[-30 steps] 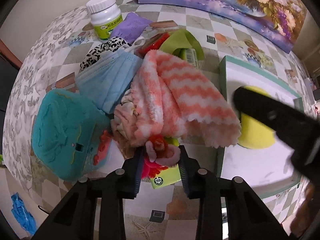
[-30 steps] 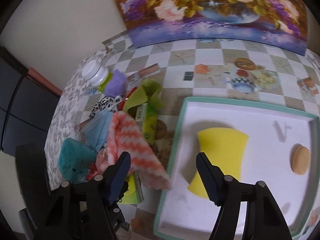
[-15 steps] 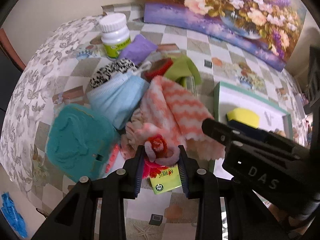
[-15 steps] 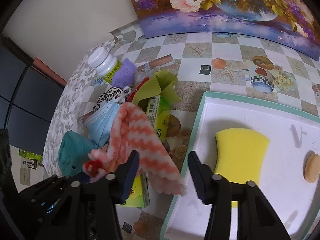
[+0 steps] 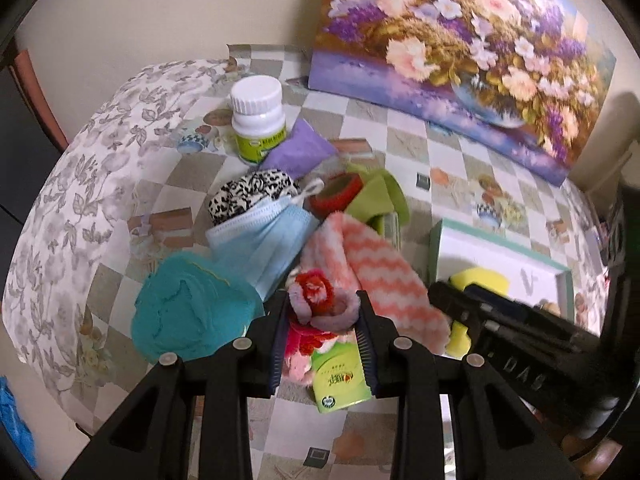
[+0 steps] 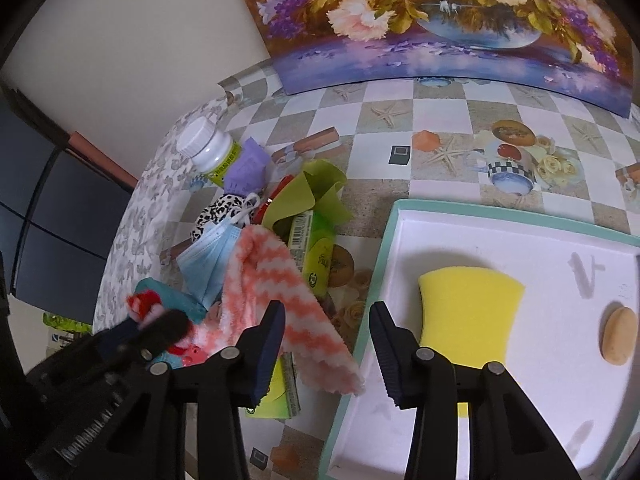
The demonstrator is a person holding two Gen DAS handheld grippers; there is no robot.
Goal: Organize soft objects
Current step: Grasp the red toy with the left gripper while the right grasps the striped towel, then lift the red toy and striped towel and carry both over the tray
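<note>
Table point(image 6: 452, 120) w/ checkered starfish-print cloth. Ahead-left of right tool: white pill bottle point(image 6: 208, 148), purple pouch point(image 6: 246, 166), blue mask point(image 6: 208, 256), teal cloth point(image 5: 192, 312), green packet point(image 6: 316, 248). Ahead-right: teal-rimmed tray point(image 6: 384, 248). Flower painting point(image 6: 440, 20) at far edge.

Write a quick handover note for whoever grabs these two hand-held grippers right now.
Left hand-held gripper: shut on the pink scrunchie, above the pile.
Right hand-held gripper: open, empty, over the tray's near-left rim.
In the tray: yellow sponge, round tan puff.
Left in the pile: striped cloth, blue mask, teal cloth, leopard-print piece.
Next, probably: scrunchie into tray.
</note>
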